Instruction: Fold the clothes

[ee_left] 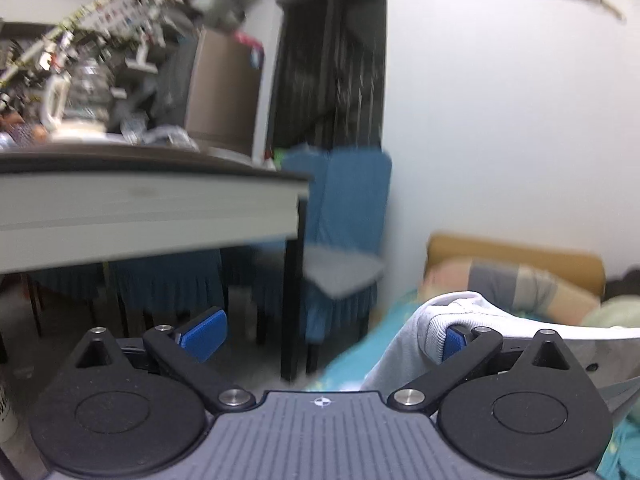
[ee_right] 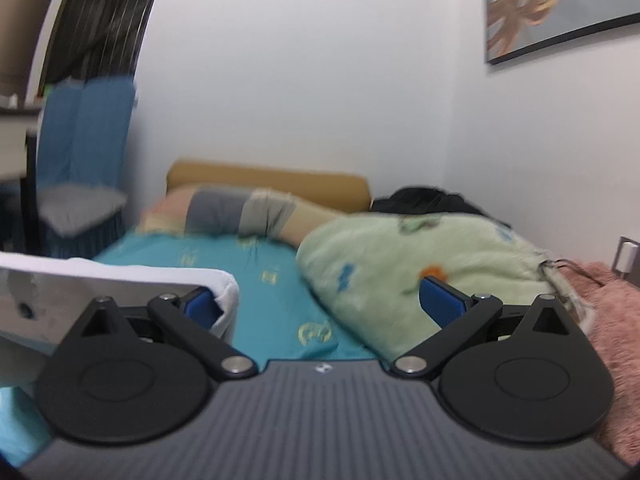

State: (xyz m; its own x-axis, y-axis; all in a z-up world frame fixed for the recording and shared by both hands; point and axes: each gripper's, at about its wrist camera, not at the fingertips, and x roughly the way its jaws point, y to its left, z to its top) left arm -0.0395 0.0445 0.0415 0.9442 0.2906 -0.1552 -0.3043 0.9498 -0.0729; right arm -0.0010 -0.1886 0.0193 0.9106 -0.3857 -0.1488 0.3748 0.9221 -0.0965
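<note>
Both grippers (ee_left: 328, 336) (ee_right: 324, 306) gape; garment (ee_left: 404, 348) merely drapes one finger each, so you risk slip-off.

Motion blur is smearing the cluttered shelves (ee_left: 92, 52) at upper left of the left wrist view, leaving their contents unreadable. A white garment (ee_left: 404, 344) is draping over one blue finger (ee_left: 454, 344), hiding most of it, and running off the right edge. In the right wrist view, the poster (ee_right: 560, 4) is being cropped at upper right.
</note>
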